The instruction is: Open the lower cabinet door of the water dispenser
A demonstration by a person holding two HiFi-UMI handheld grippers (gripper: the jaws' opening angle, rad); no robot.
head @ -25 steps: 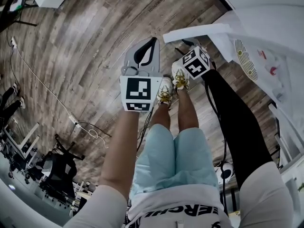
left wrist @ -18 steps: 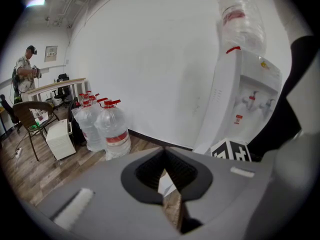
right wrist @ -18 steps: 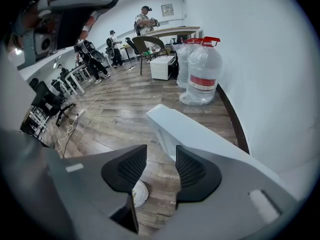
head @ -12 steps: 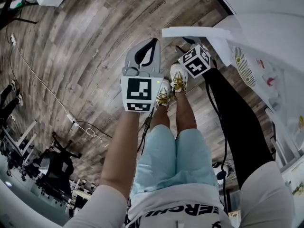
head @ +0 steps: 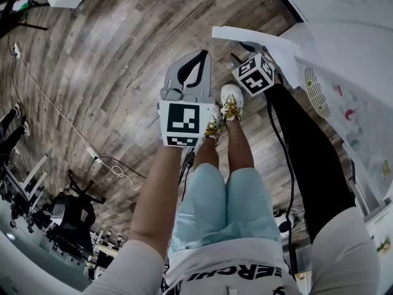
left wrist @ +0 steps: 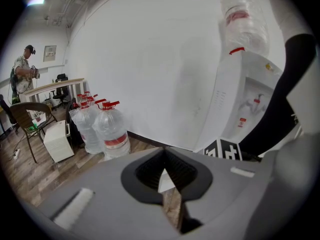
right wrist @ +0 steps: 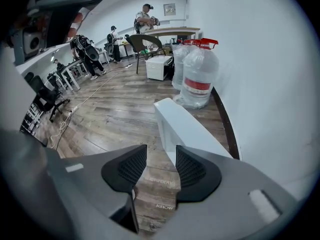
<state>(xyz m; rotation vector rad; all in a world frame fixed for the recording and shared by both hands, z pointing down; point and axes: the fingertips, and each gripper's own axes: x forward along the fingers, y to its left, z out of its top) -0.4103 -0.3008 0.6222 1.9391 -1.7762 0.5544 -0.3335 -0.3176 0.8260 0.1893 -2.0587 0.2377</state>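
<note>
Floor was brown wood planks (head: pixel 123 42) all over, with black office chairs (head: pixel 70 217) way off on my left. My grey left gripper (head: pixel 201 54) hung out over those planks, well clear of everything. Its jaws were clenched together with nothing in them. My white sneakers with yellow laces (head: pixel 231 100) were just to the right of it.

Next over was my right gripper (right wrist: pixel 161 149), aimed steeply down, jaws spread apart. Nothing sat between the pads, just floor showing through the gap. The flat white lower cabinet door (head: pixel 245 37) stood swung out from the tall white water dispenser (head: pixel 350 48) on my right. In the right gripper view the door's top edge ran just past the right-hand jaw, and honestly I couldn't tell if they touched. Further back, big clear water jugs with red caps (right wrist: pixel 197 74) stood against the white wall.
</note>
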